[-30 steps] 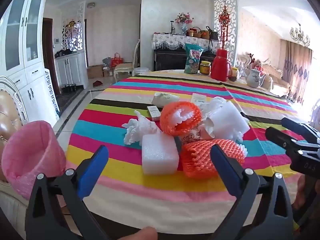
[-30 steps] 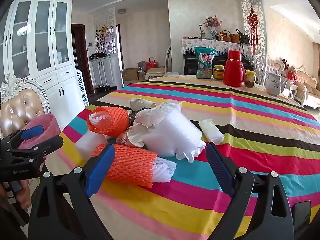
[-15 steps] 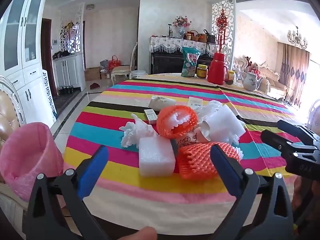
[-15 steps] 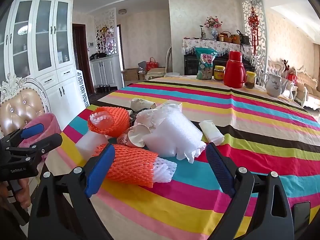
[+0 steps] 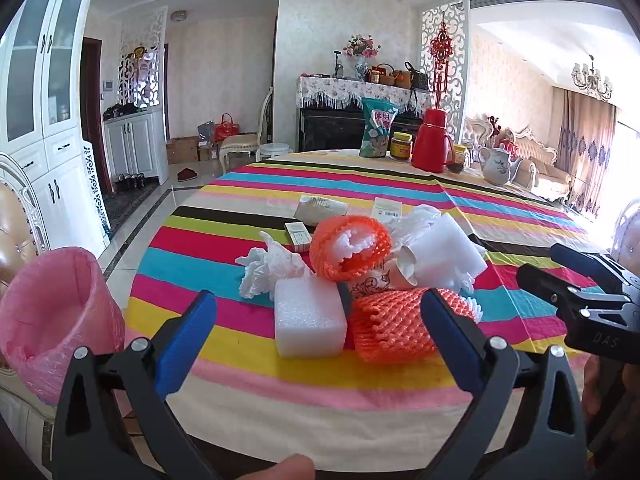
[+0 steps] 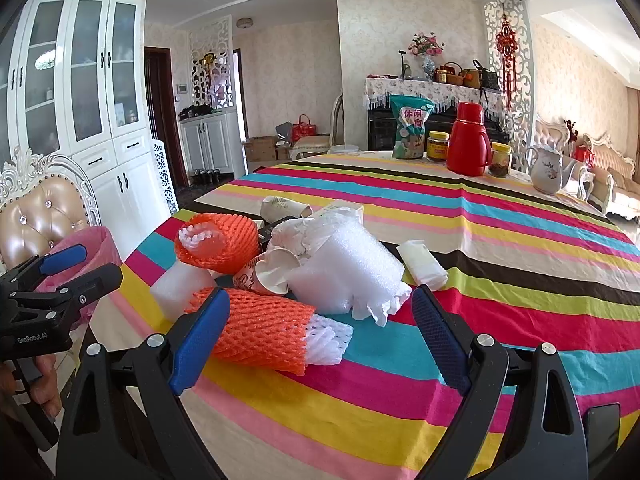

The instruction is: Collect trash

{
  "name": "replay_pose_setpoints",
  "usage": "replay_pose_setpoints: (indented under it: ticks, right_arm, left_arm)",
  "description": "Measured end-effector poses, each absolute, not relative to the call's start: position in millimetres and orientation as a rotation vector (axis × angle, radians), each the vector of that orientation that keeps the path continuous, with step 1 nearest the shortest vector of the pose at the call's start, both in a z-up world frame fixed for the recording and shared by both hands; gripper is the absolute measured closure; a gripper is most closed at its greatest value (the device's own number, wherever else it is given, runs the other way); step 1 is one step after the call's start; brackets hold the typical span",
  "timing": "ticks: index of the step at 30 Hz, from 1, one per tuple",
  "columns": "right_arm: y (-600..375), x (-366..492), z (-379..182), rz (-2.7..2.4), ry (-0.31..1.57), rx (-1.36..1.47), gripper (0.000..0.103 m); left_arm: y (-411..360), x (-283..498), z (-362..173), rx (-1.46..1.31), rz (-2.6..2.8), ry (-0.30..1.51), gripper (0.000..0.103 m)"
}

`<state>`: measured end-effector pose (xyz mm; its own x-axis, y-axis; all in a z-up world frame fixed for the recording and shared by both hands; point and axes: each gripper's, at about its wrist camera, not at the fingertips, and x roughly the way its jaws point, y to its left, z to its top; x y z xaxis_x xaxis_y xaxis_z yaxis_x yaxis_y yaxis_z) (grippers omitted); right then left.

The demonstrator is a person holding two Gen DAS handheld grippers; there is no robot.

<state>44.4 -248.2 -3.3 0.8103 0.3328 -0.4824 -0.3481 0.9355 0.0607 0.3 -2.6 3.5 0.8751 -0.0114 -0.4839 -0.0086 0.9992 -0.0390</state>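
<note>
While trash sits heaped on the striped worktop (image 5: 248, 364), a pink bin (image 5: 52, 320) waits off its left edge. Both grippers, left (image 5: 320, 338) and right (image 6: 320, 328), hover empty, jaws spread; the orange net sleeve (image 6: 260, 334), lying crosswise, is nearest the right.

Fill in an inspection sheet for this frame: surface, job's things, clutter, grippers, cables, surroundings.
Surface: striped tablecloth on a table.
Job's things: orange foam nets, white foam block, bubble wrap, paper cup piled near the table edge; pink-lined bin beside the table.
Clutter: red thermos, snack bag, jars, teapot at the far side.
Grippers: left gripper and right gripper open, empty.
Cables: nothing seen.
Surroundings: white cabinets, chair.
</note>
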Motion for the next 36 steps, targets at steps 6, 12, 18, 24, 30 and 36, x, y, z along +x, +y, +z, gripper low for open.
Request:
replay_pose_setpoints:
  ticks: [6, 12, 18, 24, 30, 36]
  right_arm:
    - [-247.5, 45.1, -3.2, 0.363, 0.51, -0.031, 0.017]
    - [-248.9, 45.4, -3.2, 0.361, 0.508, -0.028, 0.017]
    - [-249.6, 45.5, -3.4, 0.363, 0.508, -0.027, 0.017]
    - [-250.1, 45.9, -4.8, 0.361, 0.512, -0.027, 0.017]
    - [-250.2, 45.5, -5.3, 0.361, 0.509, -0.027, 0.017]
    - [-250.5, 45.5, -5.2, 0.361, 0.509, -0.024, 0.017]
  left_arm:
    - [-2.1, 0.9, 2.4, -0.04, -0.006, 0.503, 0.005]
    - [-0.8, 0.2, 3.8, -0.04, -0.009, 0.5, 0.005]
    - [-0.6, 0.1, 4.9, -0.041, -0.009, 0.499, 0.005]
    - [0.1, 0.5, 4.5, -0.041, -0.008, 0.499, 0.004]
    - [-0.4, 0.0, 4.0, -0.041, -0.009, 0.498, 0.005]
    - [-0.7, -0.5, 4.0, -0.042, -0.009, 0.497, 0.005]
